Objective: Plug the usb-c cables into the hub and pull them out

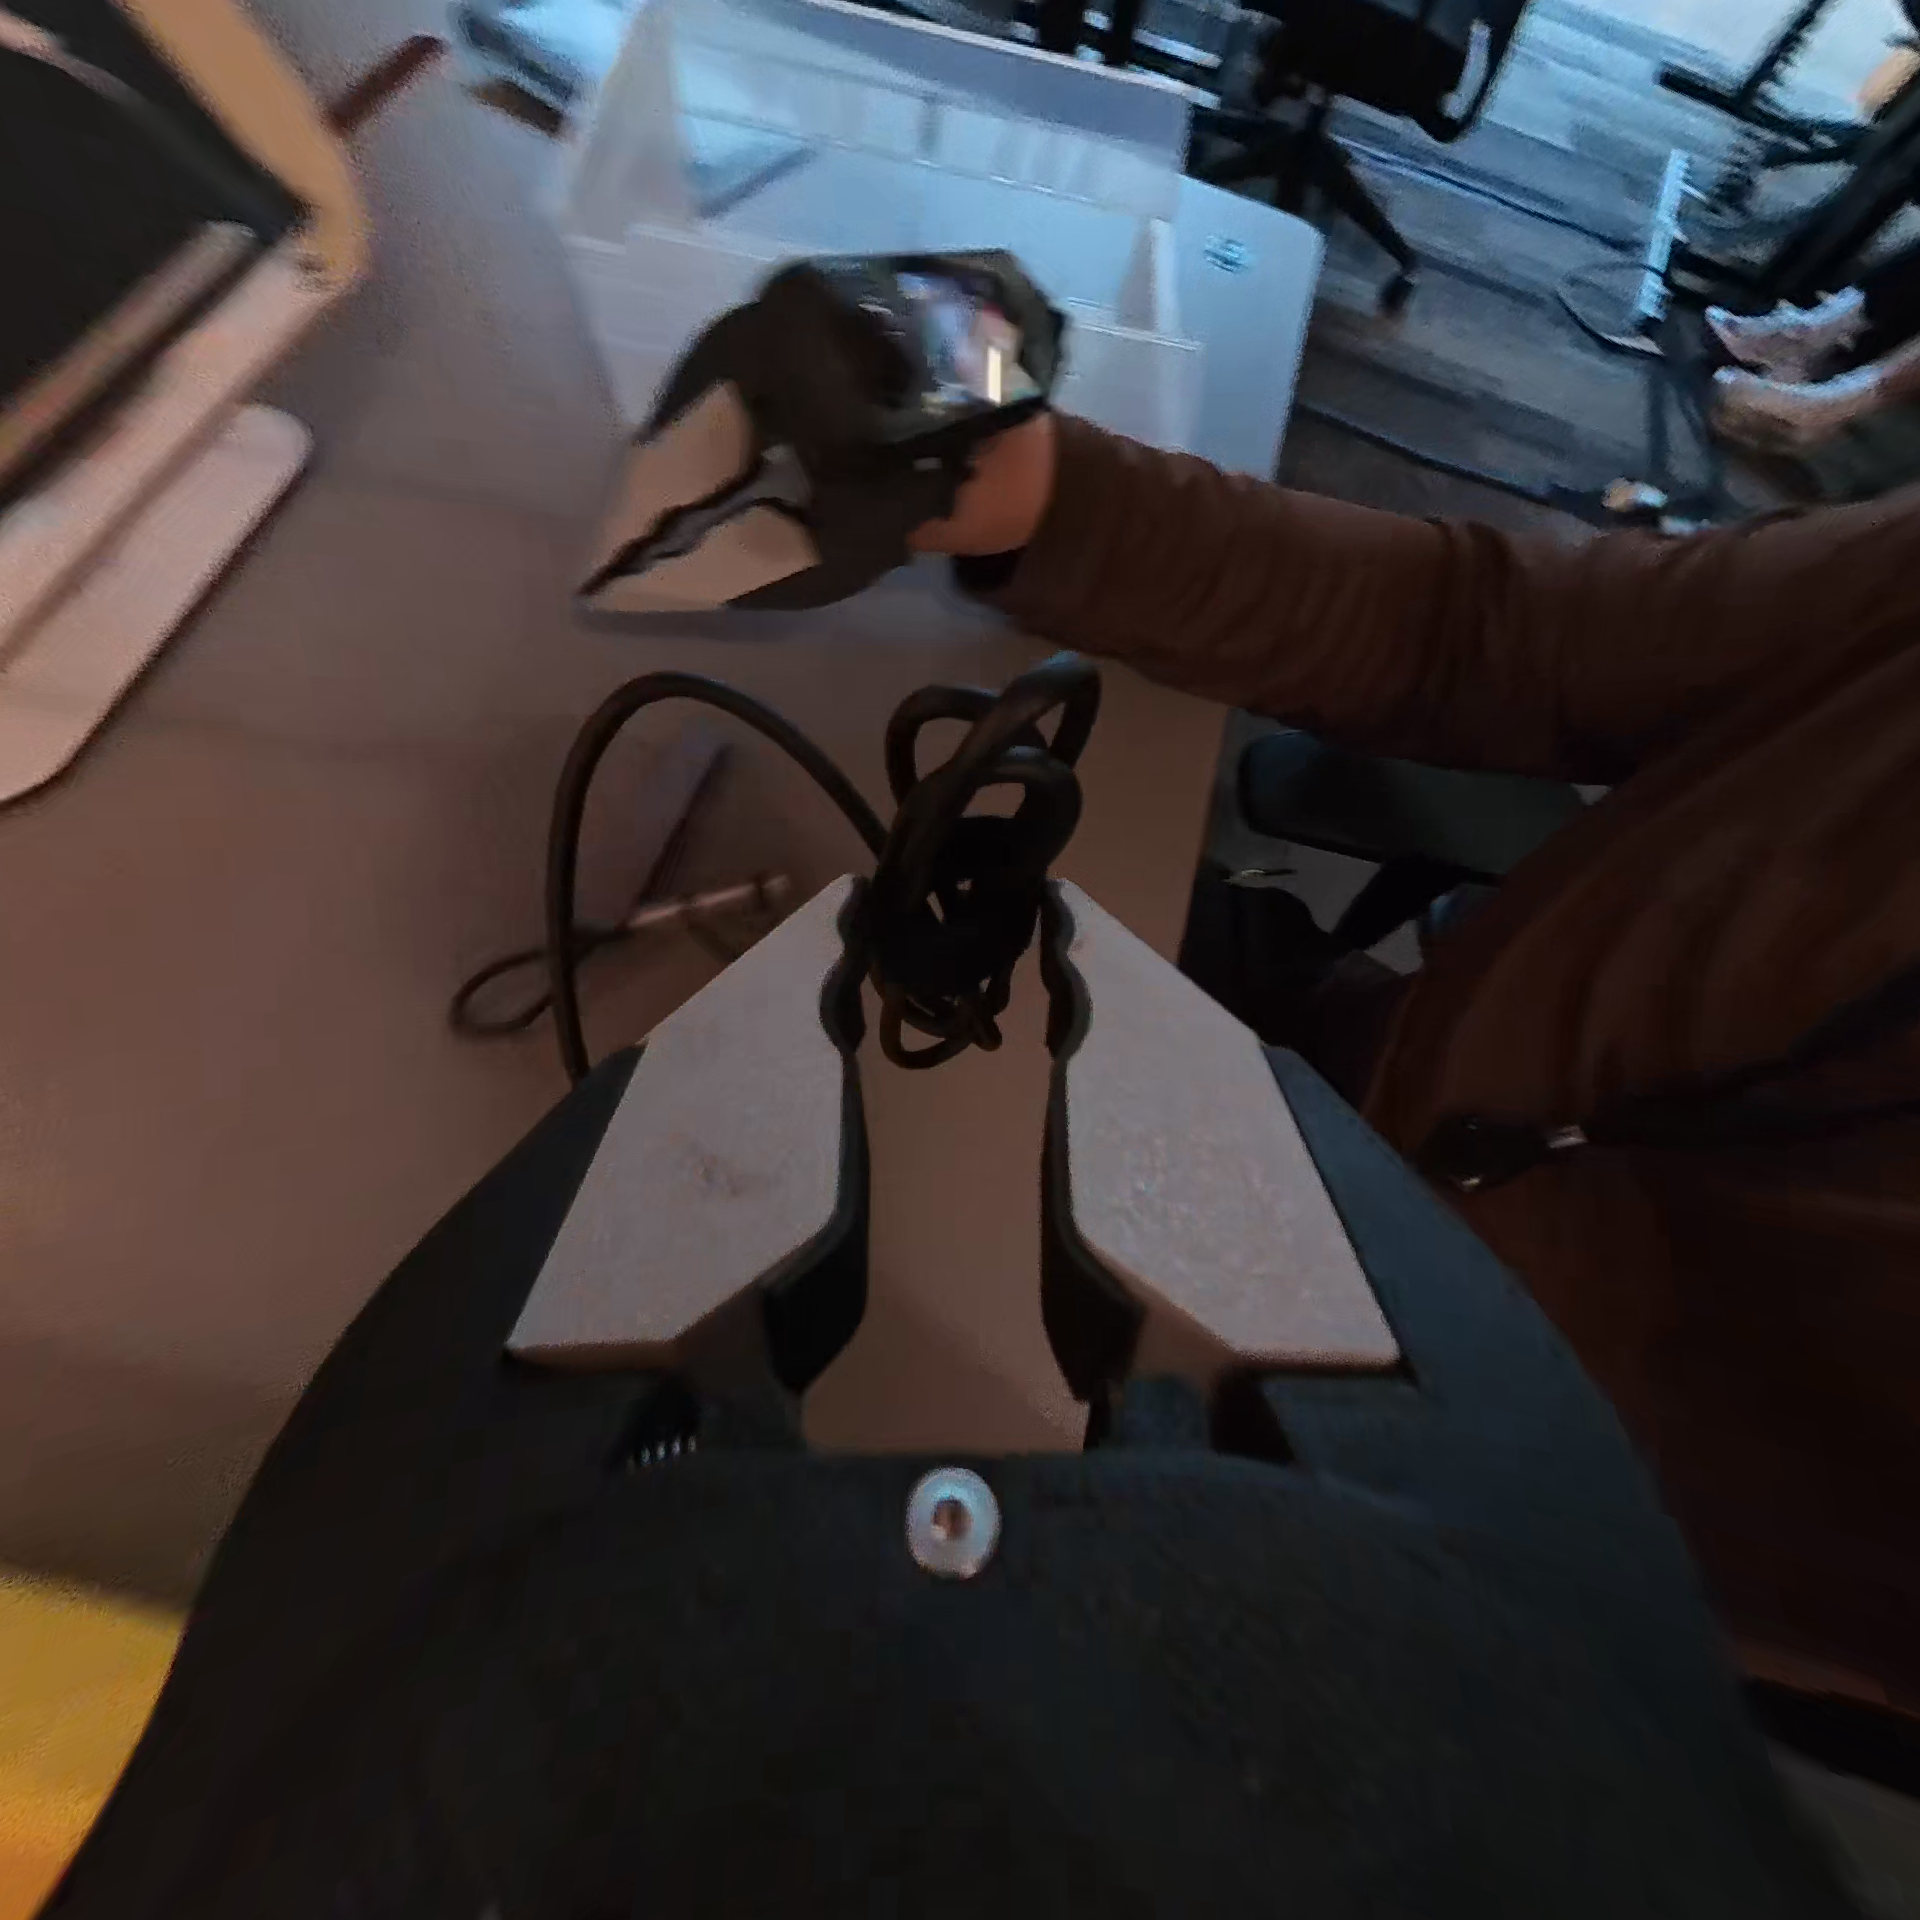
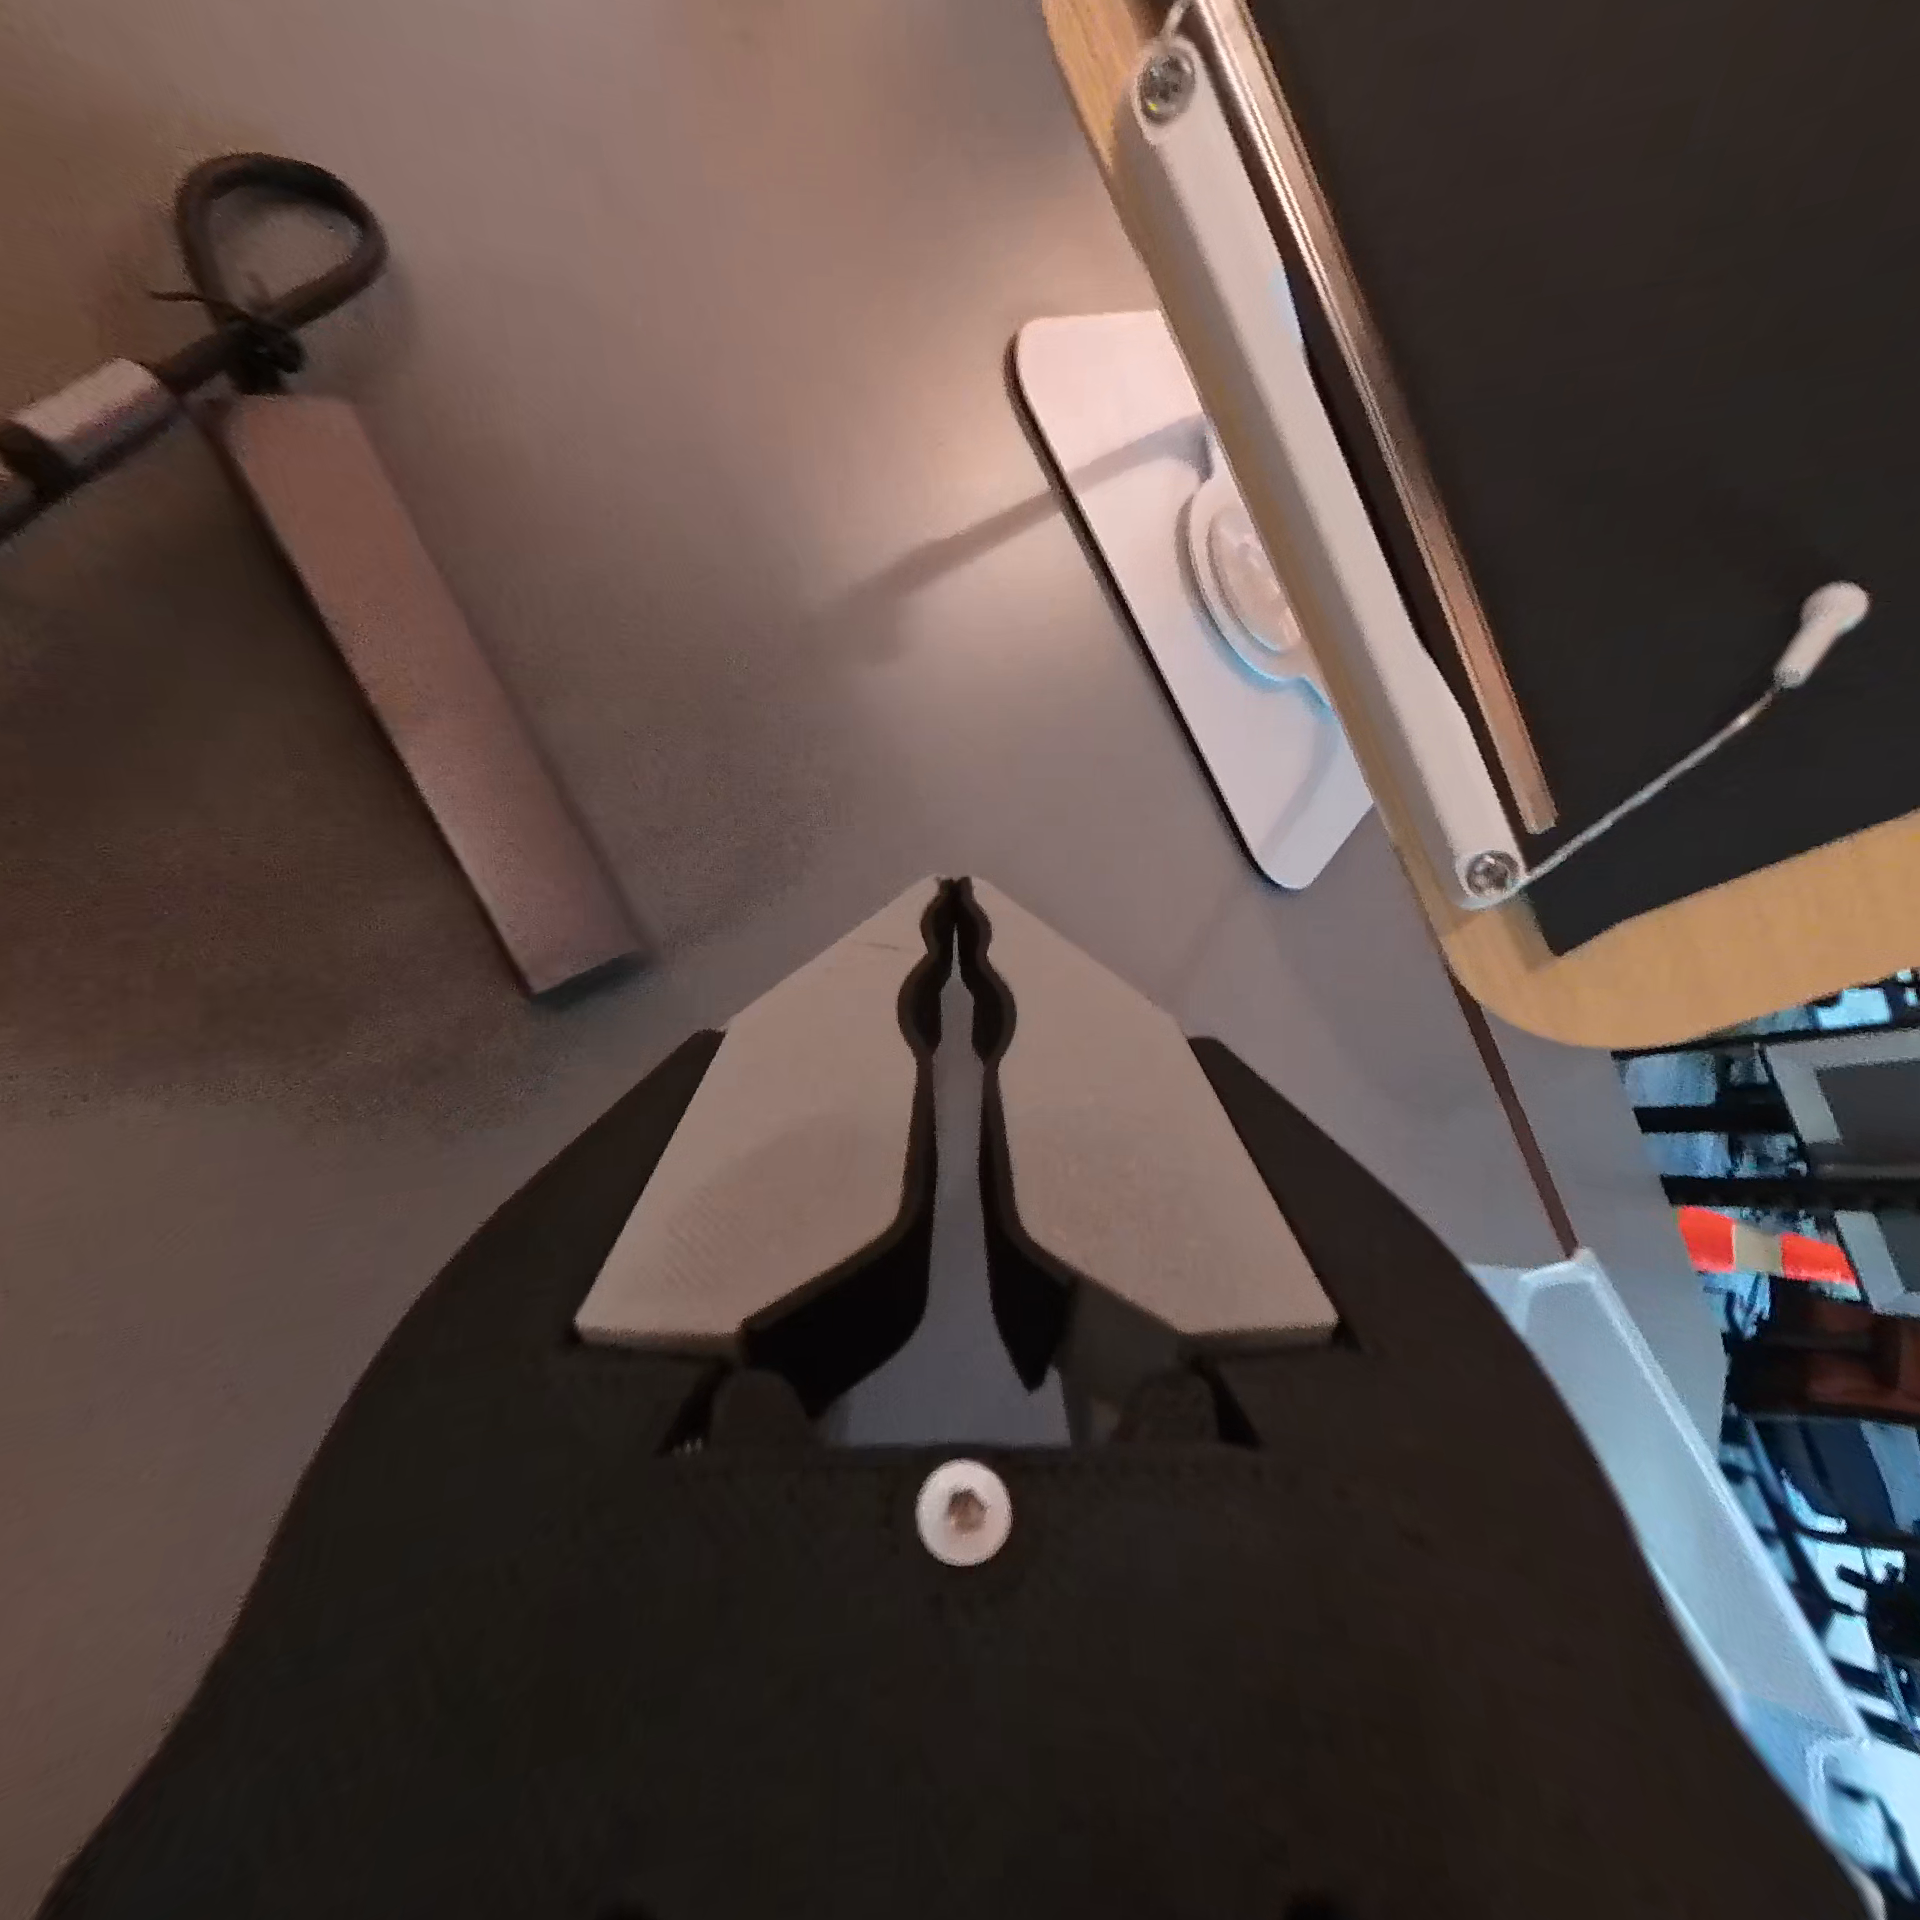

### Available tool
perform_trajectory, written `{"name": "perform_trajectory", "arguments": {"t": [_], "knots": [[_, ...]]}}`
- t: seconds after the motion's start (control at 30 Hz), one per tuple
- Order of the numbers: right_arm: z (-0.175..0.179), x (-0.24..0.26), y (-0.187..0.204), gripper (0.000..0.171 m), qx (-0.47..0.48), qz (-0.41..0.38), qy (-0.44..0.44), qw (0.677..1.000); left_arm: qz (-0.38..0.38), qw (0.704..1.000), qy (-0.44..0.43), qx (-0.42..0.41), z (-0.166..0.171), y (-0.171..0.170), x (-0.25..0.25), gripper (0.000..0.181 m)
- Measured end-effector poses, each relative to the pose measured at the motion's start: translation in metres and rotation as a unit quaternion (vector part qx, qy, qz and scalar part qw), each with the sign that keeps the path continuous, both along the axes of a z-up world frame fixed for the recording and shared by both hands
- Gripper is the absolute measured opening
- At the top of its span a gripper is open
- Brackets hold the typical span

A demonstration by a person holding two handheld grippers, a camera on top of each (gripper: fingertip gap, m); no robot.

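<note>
The left gripper [image 1: 956, 945] is clamped on one tangled bundle of black cable [image 1: 971, 862], its two fingers pressed against the knot from either side, with the coils bulging up past the fingertips. One long loop of that cable [image 1: 582, 831] arcs out to the left of the fingers and drops toward the table [image 1: 260, 1039], where a small curl lies on the surface. Ahead of the fingertips and a little to the left, a silvery bar [image 1: 707, 902] lies on the table; it is blurred, so what it is cannot be told from here.

Farther ahead, beyond the bundle, the right gripper [image 1: 665, 540] hangs in the air, held by one hand [image 1: 987, 499] in a brown sleeve [image 1: 1403, 623]; it is smeared with motion blur.

Over to the right gripper's own camera: the right gripper [image 2: 954, 885] has its two fingers together, tips touching, nothing between them. Up and to the left of the fingertips lies one long grey hub [image 2: 426, 696], flat on the table, well apart from the fingers. At its far end a short dark cable [image 2: 281, 239] curls into one loop, tied with a thin wire, and one silver plug housing [image 2: 88, 421] sits just beside that end. To the right of the fingertips stands one white stand base [image 2: 1174, 582], under a dark wood-edged panel [image 2: 1610, 312].
</note>
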State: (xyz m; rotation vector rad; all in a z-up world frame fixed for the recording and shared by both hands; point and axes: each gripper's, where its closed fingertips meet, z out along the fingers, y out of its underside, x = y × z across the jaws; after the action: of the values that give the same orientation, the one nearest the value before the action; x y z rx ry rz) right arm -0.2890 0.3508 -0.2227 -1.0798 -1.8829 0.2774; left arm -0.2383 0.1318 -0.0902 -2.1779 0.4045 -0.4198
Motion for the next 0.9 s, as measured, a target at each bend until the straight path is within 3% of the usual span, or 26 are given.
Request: {"name": "perform_trajectory", "arguments": {"t": [0.03,0.27,0.33,0.47,0.6,0.7,0.77,0.9], "knots": [[0.0,0.0,0.004,0.0,-0.002,-0.01,0.001,1.0,-0.024,1.0,-0.002,-0.005,-0.008,0.011,0.018,0.03],[0.007,0.003,0.018,0.0,-0.073,-0.053,0.021,0.996,-0.097,0.991,0.04,-0.084,-0.086,0.092,0.094,0.031],[0.009,0.004,0.02,0.0,-0.092,-0.06,0.028,0.994,-0.089,0.988,0.061,-0.109,-0.109,0.111,0.098,0.043],[0.008,0.005,0.024,0.0,-0.127,-0.071,0.029,0.989,-0.115,0.989,0.033,-0.09,-0.106,0.128,0.108,0.052],[0.009,0.009,0.04,0.0,-0.133,-0.101,0.03,0.986,-0.104,0.995,-0.004,0.006,-0.066,0.128,0.08,0.058],[0.016,0.009,0.03,0.004,-0.171,-0.077,0.039,0.981,-0.045,0.998,-0.002,0.048,-0.068,0.128,0.028,0.065],[0.023,0.005,0.003,0.013,-0.204,-0.018,0.044,0.978,0.02,0.999,0.017,0.042,-0.088,0.131,-0.015,0.065],[0.009,0.0,-0.065,0.053,-0.296,0.099,-0.013,0.95,0.102,0.992,0.02,0.066,-0.114,0.134,-0.066,0.064]]}}
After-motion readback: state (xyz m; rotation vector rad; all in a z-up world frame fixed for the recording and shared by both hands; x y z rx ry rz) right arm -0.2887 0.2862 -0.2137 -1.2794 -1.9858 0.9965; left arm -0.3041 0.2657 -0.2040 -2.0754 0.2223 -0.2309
